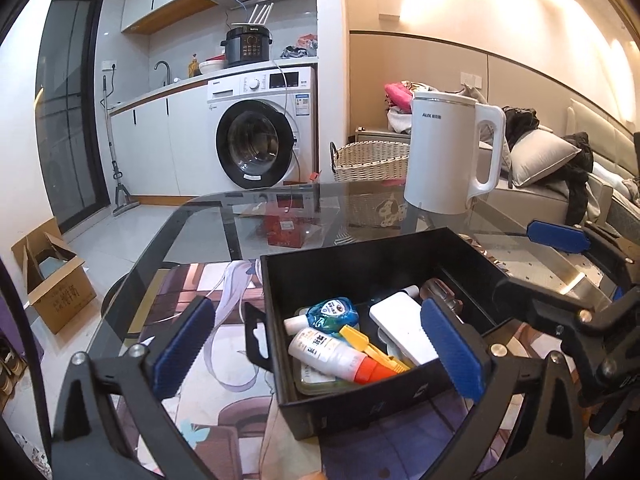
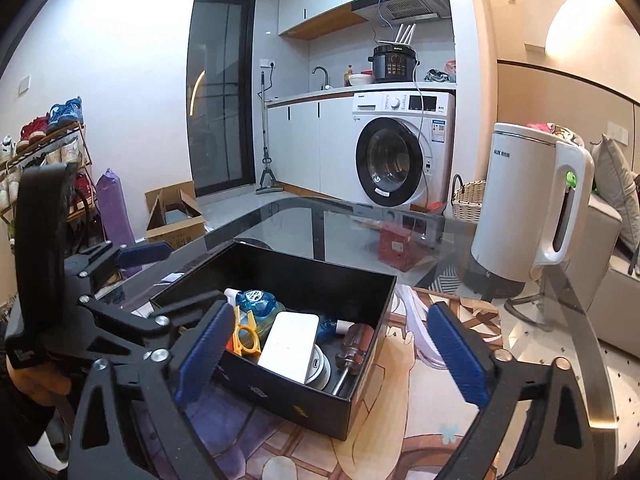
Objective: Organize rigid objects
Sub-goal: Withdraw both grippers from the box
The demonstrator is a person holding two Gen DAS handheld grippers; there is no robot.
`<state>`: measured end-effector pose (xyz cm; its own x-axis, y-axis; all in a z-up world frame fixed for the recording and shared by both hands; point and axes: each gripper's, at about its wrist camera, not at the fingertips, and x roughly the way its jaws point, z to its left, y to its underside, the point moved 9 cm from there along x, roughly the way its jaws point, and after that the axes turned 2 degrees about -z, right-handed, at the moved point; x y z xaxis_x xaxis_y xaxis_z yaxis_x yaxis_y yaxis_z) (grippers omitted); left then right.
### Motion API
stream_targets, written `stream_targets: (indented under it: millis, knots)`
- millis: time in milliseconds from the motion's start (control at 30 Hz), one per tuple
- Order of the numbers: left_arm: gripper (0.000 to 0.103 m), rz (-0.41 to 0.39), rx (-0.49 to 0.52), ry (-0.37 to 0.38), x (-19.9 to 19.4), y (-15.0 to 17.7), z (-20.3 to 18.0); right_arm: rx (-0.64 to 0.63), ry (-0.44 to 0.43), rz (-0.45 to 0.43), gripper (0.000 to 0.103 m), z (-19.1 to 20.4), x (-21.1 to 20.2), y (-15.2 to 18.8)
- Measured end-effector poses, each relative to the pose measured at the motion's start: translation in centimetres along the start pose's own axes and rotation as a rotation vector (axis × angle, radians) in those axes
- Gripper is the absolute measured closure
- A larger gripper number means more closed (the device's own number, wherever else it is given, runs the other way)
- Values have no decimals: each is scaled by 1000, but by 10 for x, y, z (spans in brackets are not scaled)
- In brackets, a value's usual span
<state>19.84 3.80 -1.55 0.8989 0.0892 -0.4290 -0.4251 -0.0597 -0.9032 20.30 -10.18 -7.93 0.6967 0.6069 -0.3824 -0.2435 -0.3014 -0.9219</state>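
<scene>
Black box [image 1: 384, 396] on glass table [image 1: 224, 216], holding white bottle [image 1: 326, 354], blue bottle [image 1: 334, 312], white case [image 1: 402, 326], yellow clip [image 1: 372, 346], screwdriver [image 2: 354, 344]. Left gripper [image 1: 320, 348] and right gripper [image 2: 334, 350] both spread wide, empty. No loose items visible nearby; sorting looks nearly done.

White kettle [image 1: 452, 152] on glass desk [image 1: 208, 220], upper right of frame. Washing machine [image 1: 260, 132] upper centre, black cooker [image 1: 246, 46] on top. Wicker basket [image 1: 370, 160] beside it. Cardboard box [image 1: 52, 276] on floor, left. Shoe rack [image 2: 48, 168] far left.
</scene>
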Motion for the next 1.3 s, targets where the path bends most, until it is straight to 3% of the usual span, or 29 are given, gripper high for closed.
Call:
stream_targets:
  millis: [500, 833, 1300]
  knots:
    - [0, -8, 9, -2, -24, 15, 10, -11, 2, 13, 1, -2, -15, 22]
    - [0, -12, 9, 19, -31, 18, 9, -18, 1, -63, 0, -2, -35, 17]
    - [0, -29, -4, 28, -35, 18, 8, -64, 10, -29, 0, 6, -29, 22]
